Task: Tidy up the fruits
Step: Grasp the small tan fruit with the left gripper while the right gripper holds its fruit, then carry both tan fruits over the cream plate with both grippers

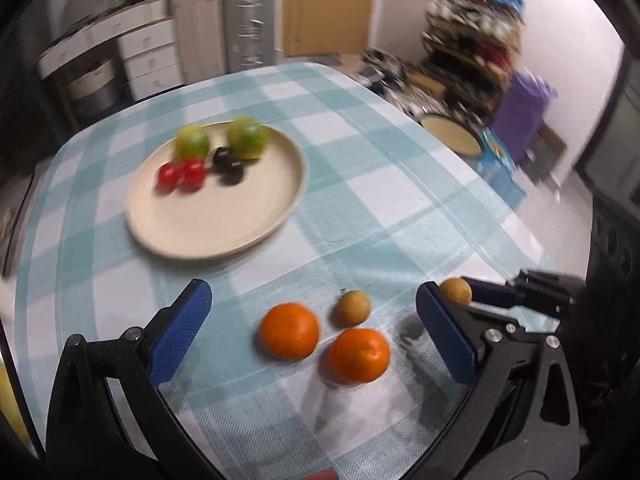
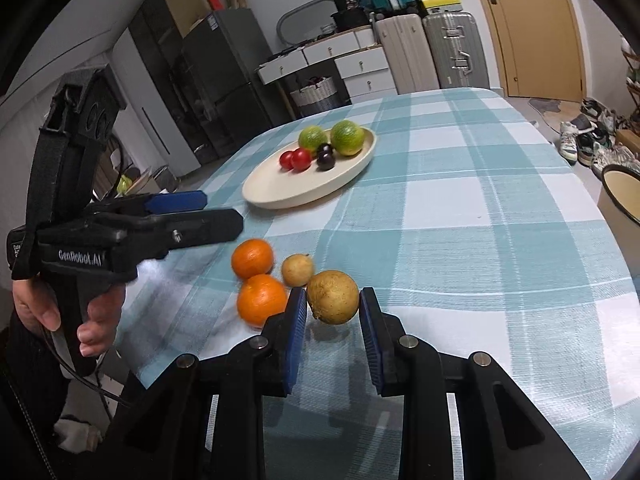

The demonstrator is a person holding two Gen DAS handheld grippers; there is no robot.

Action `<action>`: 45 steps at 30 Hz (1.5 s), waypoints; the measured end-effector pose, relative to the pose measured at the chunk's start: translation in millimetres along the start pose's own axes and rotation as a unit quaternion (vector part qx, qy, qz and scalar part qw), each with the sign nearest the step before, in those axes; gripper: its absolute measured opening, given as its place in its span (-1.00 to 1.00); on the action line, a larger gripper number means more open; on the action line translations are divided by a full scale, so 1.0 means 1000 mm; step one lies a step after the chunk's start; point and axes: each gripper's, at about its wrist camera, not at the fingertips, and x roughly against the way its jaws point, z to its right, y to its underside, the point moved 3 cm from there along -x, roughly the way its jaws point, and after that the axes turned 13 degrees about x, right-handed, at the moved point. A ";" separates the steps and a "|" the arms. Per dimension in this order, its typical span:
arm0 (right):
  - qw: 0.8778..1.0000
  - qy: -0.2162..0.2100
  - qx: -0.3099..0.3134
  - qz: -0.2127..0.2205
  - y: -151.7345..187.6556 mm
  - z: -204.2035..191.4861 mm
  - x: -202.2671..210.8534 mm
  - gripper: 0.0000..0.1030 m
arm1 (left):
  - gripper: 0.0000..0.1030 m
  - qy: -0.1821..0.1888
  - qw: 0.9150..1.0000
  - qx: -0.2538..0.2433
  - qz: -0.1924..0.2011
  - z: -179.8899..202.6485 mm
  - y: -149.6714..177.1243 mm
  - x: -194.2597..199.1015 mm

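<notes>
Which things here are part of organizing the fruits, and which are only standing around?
Job: plate, two green fruits, red fruits, dark fruits, two oranges, small brown fruit, brown fruit between the right gripper jaws, left gripper open.

Lying about: suitcases, drawers, shoes.
</notes>
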 end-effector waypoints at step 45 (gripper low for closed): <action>0.999 0.005 -0.043 0.008 0.005 0.028 0.010 -0.46 | -0.58 0.028 0.982 -0.079 -0.172 0.019 -0.002 -0.070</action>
